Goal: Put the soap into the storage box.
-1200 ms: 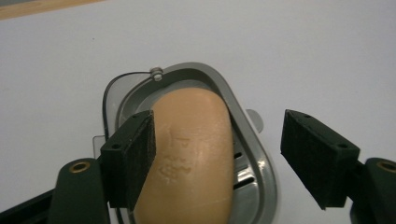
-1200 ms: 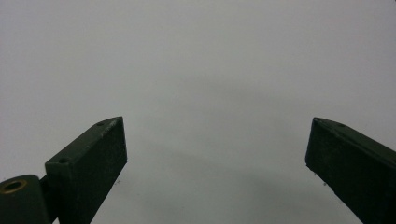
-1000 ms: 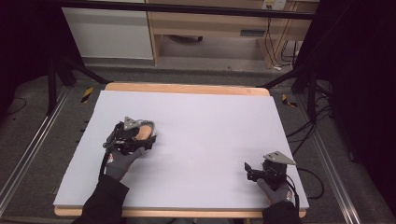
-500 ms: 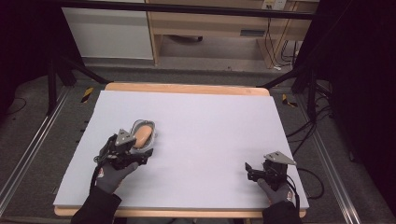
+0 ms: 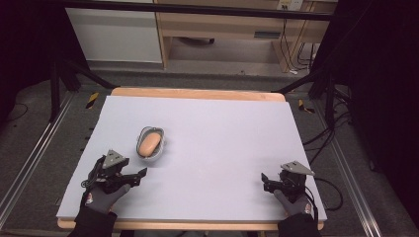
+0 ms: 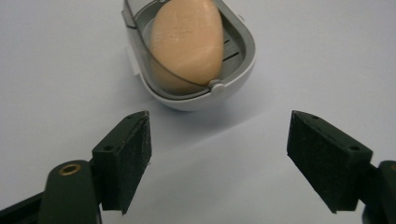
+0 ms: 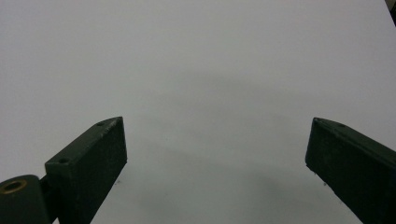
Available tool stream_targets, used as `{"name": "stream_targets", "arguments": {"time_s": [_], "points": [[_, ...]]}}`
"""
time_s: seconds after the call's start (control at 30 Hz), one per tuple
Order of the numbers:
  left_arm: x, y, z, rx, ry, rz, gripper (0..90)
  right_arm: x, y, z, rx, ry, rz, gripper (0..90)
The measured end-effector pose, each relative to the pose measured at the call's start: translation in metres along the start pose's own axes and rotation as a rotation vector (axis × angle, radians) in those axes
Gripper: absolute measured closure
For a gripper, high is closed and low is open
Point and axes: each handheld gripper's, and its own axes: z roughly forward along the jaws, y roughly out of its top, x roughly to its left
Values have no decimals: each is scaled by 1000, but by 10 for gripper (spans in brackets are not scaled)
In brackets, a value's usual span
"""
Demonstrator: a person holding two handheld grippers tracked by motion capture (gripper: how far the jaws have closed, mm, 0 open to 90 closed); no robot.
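Now, scene: a pale lavender-white mat [image 5: 222, 148] covers the wooden table [image 5: 197, 93], with two hand-held grippers at its near edge.
Soap dish: a small grey oval dish [image 5: 150, 144] sits on the mat, left of centre — nothing touching it.
Soap: a peach-coloured oval bar [image 5: 149, 143] lies inside the soap dish; in the left gripper view it fills most of the tray, with drain slots [image 6: 232, 46] showing beside it.
Left gripper: the left gripper [image 5: 132, 177] rests low on the mat just on the near side of the soap dish, pointing toward it, held by a gloved hand [image 5: 101, 195]. Jaws spread wide, nothing between them — the soap dish stands clear beyond the tips.
Right gripper: the right gripper [image 5: 267, 181] sits well apart from the soap dish, far to its right by the near edge. Jaws spread wide here too, over bare mat.
Grey plates: a three-cornered plate [image 5: 114, 159] tops the left gripper.
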Motion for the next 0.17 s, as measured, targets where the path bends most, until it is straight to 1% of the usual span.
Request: {"name": "stream_targets", "arguments": {"time_s": [0.03, 0.07, 0.1, 0.13, 0.17], "points": [[0, 0, 0, 0, 0, 0, 209, 0, 0, 0, 0, 0, 0, 57], [5, -4, 0, 5, 15, -4, 207, 0, 0, 0, -3, -5, -7, 57], [8, -5, 1, 10, 25, -4, 207, 0, 0, 0, -1, -7, -3, 57], [8, -5, 1, 10, 25, -4, 206, 0, 0, 0, -1, -7, -3, 57], [10, -7, 2, 17, 34, -7, 206, -1, 0, 0, -1, -6, -3, 57]]}}
